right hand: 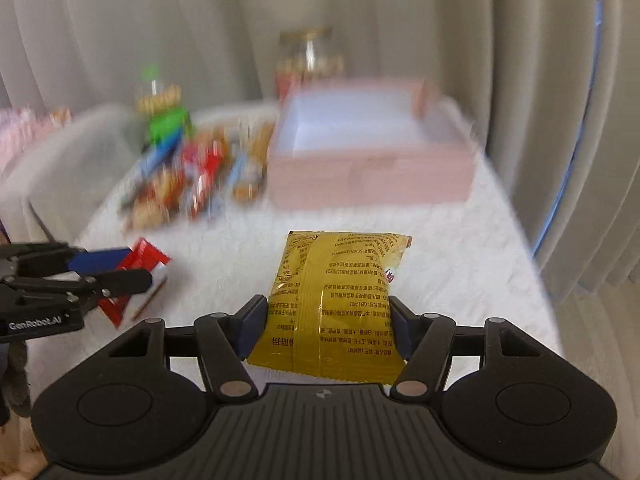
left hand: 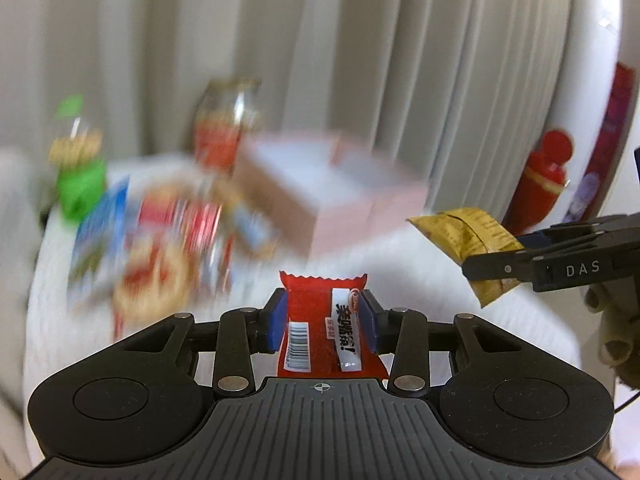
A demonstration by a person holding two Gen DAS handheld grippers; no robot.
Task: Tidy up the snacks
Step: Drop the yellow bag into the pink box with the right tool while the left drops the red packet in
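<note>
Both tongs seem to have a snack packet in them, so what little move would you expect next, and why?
Probably carrying the yellow packet forward over the open pink box and letting go. The right tongs grip it, the box lies straight ahead and looks empty, and the left tongs hold a red packet further back.

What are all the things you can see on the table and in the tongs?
red snack packet: one, red with a white barcode label, gripped in the left tongs
yellow snack packet: one, yellow with dark print, gripped in the right tongs
pink box: one, pink outside and white inside, open, at the back of the table
pile of snacks: several, red, blue and orange, blurred, left of the box
jars: two, one with a green label, one with red, behind the pile
white tablecloth: one, fluffy, under everything
curtain: beige, behind the table
left tongs: black, blue pads
right tongs: black, blue pads
</note>
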